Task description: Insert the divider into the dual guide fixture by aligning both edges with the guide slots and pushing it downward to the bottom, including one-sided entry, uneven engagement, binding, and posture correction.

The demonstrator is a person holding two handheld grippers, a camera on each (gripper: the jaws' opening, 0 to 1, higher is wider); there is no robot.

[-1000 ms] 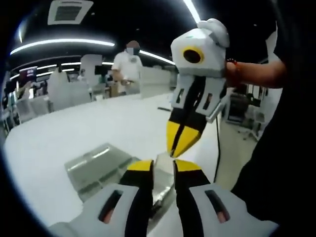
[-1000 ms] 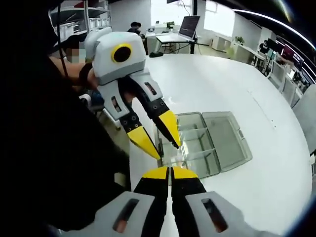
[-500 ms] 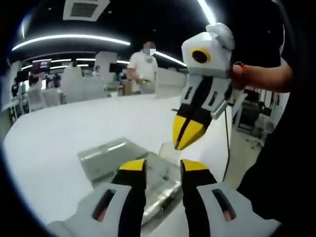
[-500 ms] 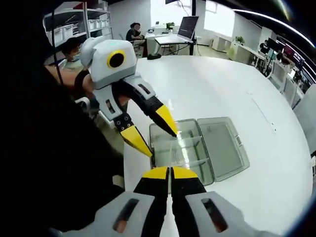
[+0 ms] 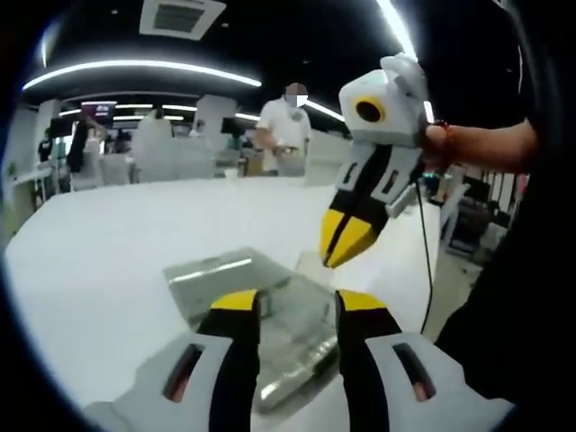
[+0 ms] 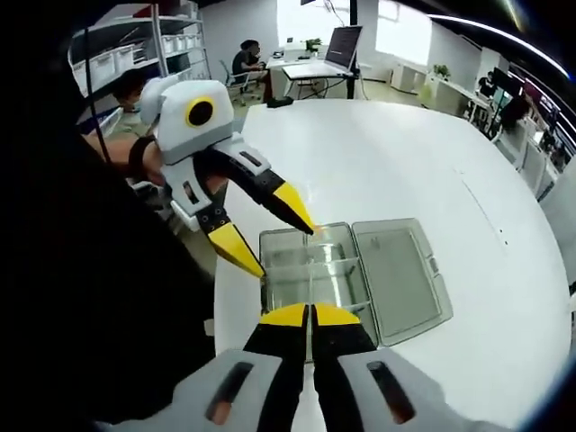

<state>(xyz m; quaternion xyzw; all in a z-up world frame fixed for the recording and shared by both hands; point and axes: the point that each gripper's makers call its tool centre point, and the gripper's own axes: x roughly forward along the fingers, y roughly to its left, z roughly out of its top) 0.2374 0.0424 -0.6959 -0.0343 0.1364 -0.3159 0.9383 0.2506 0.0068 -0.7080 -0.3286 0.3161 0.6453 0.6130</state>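
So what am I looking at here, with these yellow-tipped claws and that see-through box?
A person holds a handheld gripper in each hand; each carries a camera looking along its own jaws. In the right gripper view, the left gripper hangs open above a clear plastic box with its lid flipped open, lying on a white table. The right gripper has its jaws pressed together; whether a thin clear divider sits between them is hard to tell. The left gripper view looks back at the right gripper across the same box.

The left gripper view looked low across the white table point(image 5: 108, 243). The right gripper view looked steeply down. Both shared the clear box point(image 6: 360, 274).
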